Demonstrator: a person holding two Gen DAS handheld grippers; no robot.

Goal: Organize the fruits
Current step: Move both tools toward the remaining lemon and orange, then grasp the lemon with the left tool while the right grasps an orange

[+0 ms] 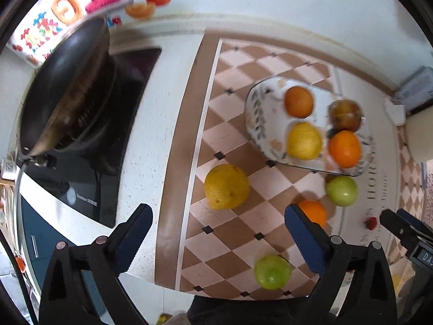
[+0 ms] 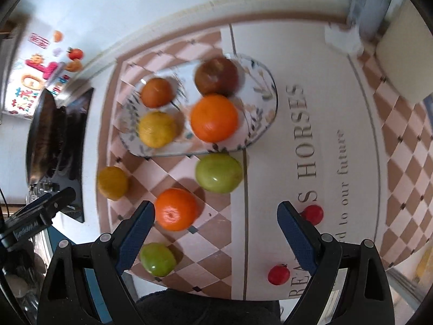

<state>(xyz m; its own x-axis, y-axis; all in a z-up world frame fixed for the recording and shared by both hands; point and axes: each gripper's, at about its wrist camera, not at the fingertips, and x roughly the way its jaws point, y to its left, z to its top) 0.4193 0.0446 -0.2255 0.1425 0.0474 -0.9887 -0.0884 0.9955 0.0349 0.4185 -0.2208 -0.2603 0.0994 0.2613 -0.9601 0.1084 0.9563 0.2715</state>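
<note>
Checkered mat (image 2: 205, 233) is strewn with loose fruit near the tray (image 2: 259, 124); both grippers (image 1: 217, 239) (image 2: 216, 237) are held wide open, empty. Orange (image 2: 176, 209): firm, rollable, best pinched across its middle.

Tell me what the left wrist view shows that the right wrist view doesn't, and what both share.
Only the left wrist view shows the right hand-held gripper at its edge. Only the right wrist view shows a second small red fruit near the bottom and the left hand-held gripper. Both share the patterned oval plate holding four fruits, the loose yellow lemon, the loose orange, two green fruits, and the black wok. Both hand-held grippers are open and empty.
</note>
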